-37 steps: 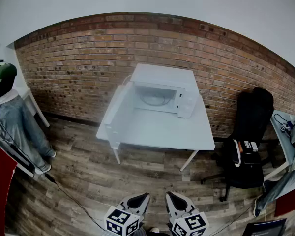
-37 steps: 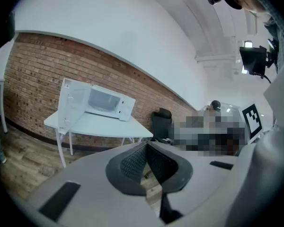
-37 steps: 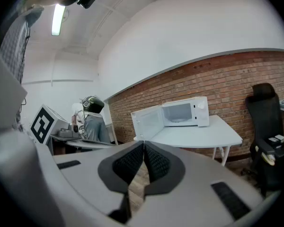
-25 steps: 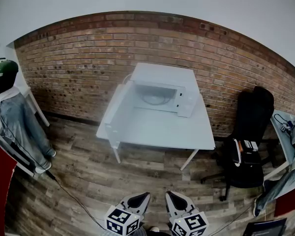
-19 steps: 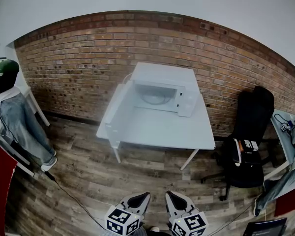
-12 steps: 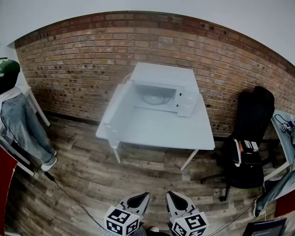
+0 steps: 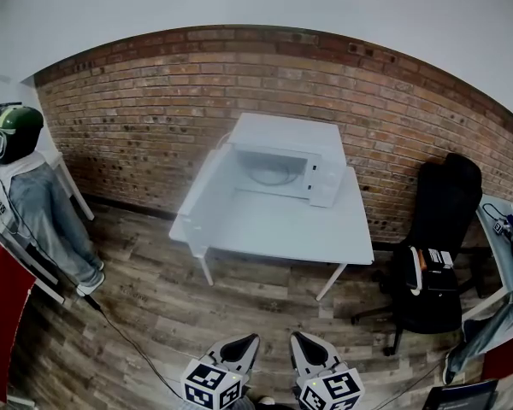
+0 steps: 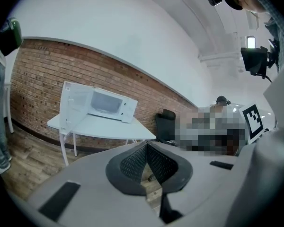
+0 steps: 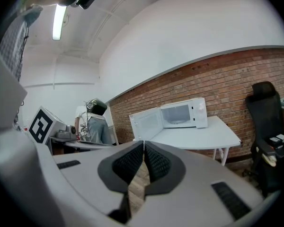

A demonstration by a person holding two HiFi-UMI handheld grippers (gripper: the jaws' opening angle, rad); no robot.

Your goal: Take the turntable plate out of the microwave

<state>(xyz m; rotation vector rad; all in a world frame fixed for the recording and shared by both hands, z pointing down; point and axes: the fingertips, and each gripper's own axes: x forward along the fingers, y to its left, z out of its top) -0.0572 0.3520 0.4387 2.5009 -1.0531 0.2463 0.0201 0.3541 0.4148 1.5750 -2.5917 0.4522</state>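
Plate (image 7: 270,176) inside microwave (image 7: 284,135); left tongs (image 7: 251,341), right tongs (image 7: 297,338) distant

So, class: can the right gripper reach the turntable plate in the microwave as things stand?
Probably not yet. The microwave door hangs open, so the turntable plate is exposed, but the right gripper is well back across the floor, fingers shut.

Office-like room, brick wall (image 7: 154,101), white table (image 7: 274,229), office chair (image 7: 436,237)

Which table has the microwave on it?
The white table in the middle, by the brick wall: the open microwave stands on it. The right-edge table has none.
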